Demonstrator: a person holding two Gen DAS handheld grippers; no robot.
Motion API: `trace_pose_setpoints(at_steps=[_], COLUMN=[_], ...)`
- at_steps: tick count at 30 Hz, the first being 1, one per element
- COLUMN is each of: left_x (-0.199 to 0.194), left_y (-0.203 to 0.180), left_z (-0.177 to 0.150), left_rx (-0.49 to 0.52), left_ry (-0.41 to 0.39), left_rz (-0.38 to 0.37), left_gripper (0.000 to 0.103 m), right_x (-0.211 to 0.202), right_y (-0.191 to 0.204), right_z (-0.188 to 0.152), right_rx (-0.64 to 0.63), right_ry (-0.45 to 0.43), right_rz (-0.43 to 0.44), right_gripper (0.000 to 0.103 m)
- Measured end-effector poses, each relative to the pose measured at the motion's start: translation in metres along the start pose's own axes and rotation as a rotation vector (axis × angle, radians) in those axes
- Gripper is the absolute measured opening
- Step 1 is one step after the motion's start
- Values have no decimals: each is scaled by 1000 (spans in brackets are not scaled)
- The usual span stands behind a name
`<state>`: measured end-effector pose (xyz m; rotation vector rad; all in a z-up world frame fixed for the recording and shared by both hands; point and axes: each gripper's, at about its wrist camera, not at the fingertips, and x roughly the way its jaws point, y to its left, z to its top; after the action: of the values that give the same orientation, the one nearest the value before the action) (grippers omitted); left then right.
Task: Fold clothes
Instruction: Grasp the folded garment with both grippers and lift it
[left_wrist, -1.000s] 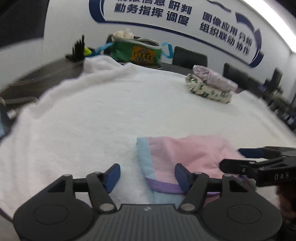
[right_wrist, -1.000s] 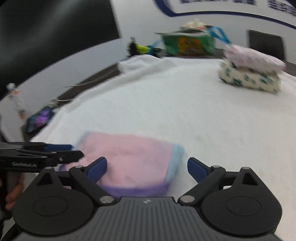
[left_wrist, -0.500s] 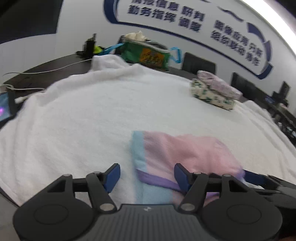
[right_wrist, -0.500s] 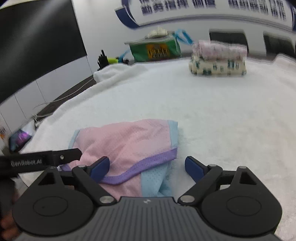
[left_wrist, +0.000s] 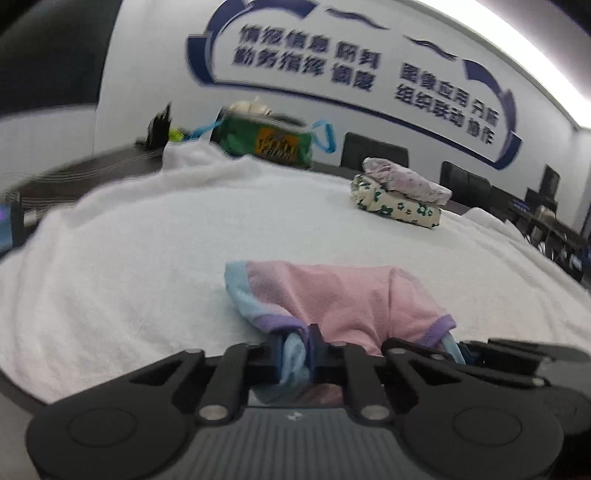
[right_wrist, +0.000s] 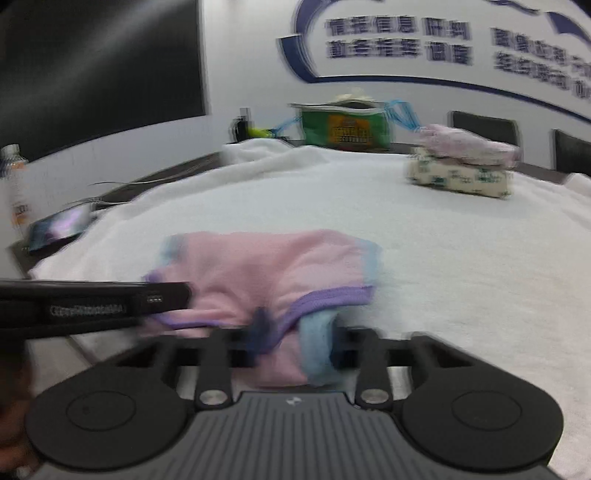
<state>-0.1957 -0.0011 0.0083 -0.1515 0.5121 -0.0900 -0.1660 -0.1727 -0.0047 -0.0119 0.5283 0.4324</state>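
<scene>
A pink garment (left_wrist: 343, 295) with pale blue and purple hems lies on the white towel-covered table (left_wrist: 129, 266), close in front of both grippers. My left gripper (left_wrist: 295, 350) is closing, and its pads pinch the bunched blue and purple hem at the garment's near left corner. In the right wrist view my right gripper (right_wrist: 299, 332) is closing too, with the pink garment (right_wrist: 273, 266) and its blue hem gathered between the pads. The right gripper's fingers (left_wrist: 424, 350) show at the garment's near right corner in the left wrist view.
A stack of folded clothes (left_wrist: 400, 195) sits at the far right of the table. A green bag (left_wrist: 266, 138) with blue handles stands at the far edge. A phone (right_wrist: 59, 229) and a bottle (right_wrist: 14, 184) are at the left. Dark chairs (left_wrist: 373, 155) line the wall.
Both grippers went from wide open to pinched on the garment's near hem. They moved forward and lower onto the near corners, and the hem has bunched up between the pads.
</scene>
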Motion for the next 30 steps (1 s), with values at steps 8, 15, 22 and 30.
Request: trace_pose_setpoints(at_steps=[8, 15, 22, 30], left_x=[0, 53, 145, 259], left_y=[-1, -48, -97, -125], left_z=[61, 188, 309, 324], left_rx=[-24, 53, 53, 56], left_ry=[-117, -181, -193, -175], left_rz=[-161, -285, -340, -339], left_gripper=[4, 4, 4, 4], right_x=[-24, -23, 19, 93], right_y=[-14, -74, -156, -236], right_z=[41, 125, 253, 307], right_rx=[-3, 23, -59, -121], right_ry=[-147, -296, -342, -318], right_rz=[19, -6, -115, -120], right_gripper=[12, 12, 12, 12])
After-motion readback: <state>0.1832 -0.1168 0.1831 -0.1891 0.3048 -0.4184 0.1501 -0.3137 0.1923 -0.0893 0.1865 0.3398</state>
